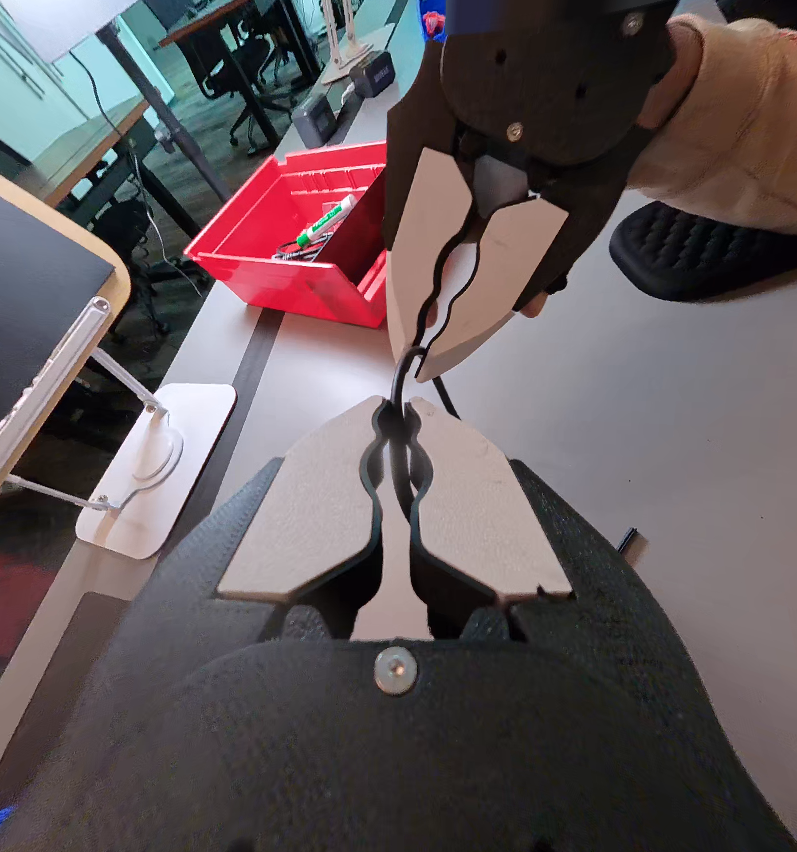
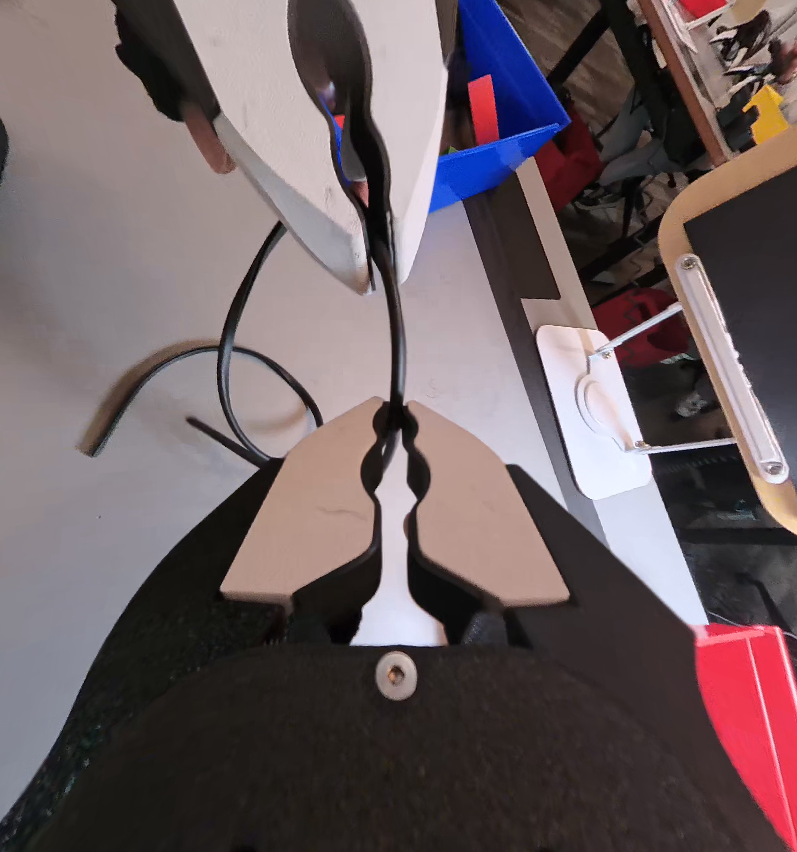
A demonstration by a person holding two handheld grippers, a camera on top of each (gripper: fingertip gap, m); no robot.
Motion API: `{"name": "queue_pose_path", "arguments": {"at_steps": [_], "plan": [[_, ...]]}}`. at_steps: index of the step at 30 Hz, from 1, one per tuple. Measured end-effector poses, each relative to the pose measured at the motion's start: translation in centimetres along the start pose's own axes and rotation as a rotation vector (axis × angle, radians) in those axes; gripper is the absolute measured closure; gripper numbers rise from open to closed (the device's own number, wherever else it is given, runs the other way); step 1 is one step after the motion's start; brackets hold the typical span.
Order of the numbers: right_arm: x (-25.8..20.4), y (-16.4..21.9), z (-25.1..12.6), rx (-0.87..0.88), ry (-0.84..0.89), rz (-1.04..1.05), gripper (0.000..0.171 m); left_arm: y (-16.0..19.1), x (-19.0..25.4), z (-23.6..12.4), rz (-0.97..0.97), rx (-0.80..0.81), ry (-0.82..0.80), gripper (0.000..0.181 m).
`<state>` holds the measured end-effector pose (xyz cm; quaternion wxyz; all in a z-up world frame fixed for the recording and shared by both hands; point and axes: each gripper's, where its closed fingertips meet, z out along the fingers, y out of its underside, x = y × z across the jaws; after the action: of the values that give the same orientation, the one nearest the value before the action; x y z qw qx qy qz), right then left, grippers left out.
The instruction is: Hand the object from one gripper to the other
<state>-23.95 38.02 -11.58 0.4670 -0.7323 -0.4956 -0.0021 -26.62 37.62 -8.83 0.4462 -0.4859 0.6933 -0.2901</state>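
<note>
Left gripper (image 1: 396, 405) and right gripper (image 2: 394, 405) both clamped on black cable tie (image 2: 398, 341), frame centre; red bin (image 1: 267, 267) upper left.

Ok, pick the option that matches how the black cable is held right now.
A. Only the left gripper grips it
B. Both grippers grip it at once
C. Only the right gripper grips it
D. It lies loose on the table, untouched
B: the black cable runs pinched between the tips of the right gripper and up into the closed left gripper, so both hold it.
</note>
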Motion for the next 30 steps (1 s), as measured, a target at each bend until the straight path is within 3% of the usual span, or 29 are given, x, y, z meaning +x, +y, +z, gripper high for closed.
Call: {"name": "queue_pose_path", "arguments": {"at_steps": [3, 4, 8, 11, 13, 14, 15, 17, 19, 21, 26, 28, 30], "plan": [[-0.2, -0.1, 0.0, -0.023, 0.011, -0.018, 0.167, 0.2, 0.2, 0.7, -0.008, -0.032, -0.008, 0.150], [-0.4, -0.2, 0.1, -0.032, 0.013, -0.025, 0.167, 0.1, 0.6, 1.2, 0.006, -0.048, -0.002, 0.150], [-1.0, -0.2, 0.3, -0.071, 0.028, -0.079, 0.167, 0.4, 1.8, 2.6, 0.104, -0.115, -0.013, 0.176], [-0.6, -0.8, -0.3, -0.017, 0.029, -0.050, 0.165, 0.0, 1.1, 1.6, 0.079, -0.075, -0.020, 0.177], [0.2, -0.2, -0.6, -0.030, 0.041, -0.029, 0.153, -0.2, 0.3, 0.5, 0.053, -0.046, -0.031, 0.177], [0.5, 0.0, -0.6, -0.029, 0.045, -0.024, 0.154, -0.2, 0.0, 0.1, 0.044, -0.034, -0.037, 0.177], [0.4, 0.1, -0.5, -0.021, 0.031, -0.017, 0.166, -0.2, -0.2, -0.2, 0.037, -0.027, -0.041, 0.177], [0.3, -0.1, -0.4, -0.011, 0.026, -0.009, 0.167, 0.2, -0.4, -0.2, 0.019, -0.037, -0.042, 0.176], [0.3, -0.3, -0.5, -0.021, 0.042, -0.031, 0.167, 0.4, -0.3, 0.2, 0.005, -0.052, -0.037, 0.156], [-0.2, -0.5, -0.6, -0.028, 0.032, -0.037, 0.167, 0.0, 0.7, 1.0, 0.008, -0.056, -0.005, 0.148], [-0.9, -1.2, -0.7, -0.026, 0.041, -0.099, 0.167, 0.8, 1.4, 2.5, 0.091, -0.130, -0.022, 0.176], [-0.7, -1.9, -1.1, 0.035, 0.041, -0.075, 0.167, 0.3, 0.9, 1.7, 0.063, -0.092, -0.023, 0.177], [-0.1, -1.2, -1.0, 0.016, 0.044, -0.047, 0.155, -0.1, 0.4, 0.7, 0.051, -0.055, -0.028, 0.177]]}}
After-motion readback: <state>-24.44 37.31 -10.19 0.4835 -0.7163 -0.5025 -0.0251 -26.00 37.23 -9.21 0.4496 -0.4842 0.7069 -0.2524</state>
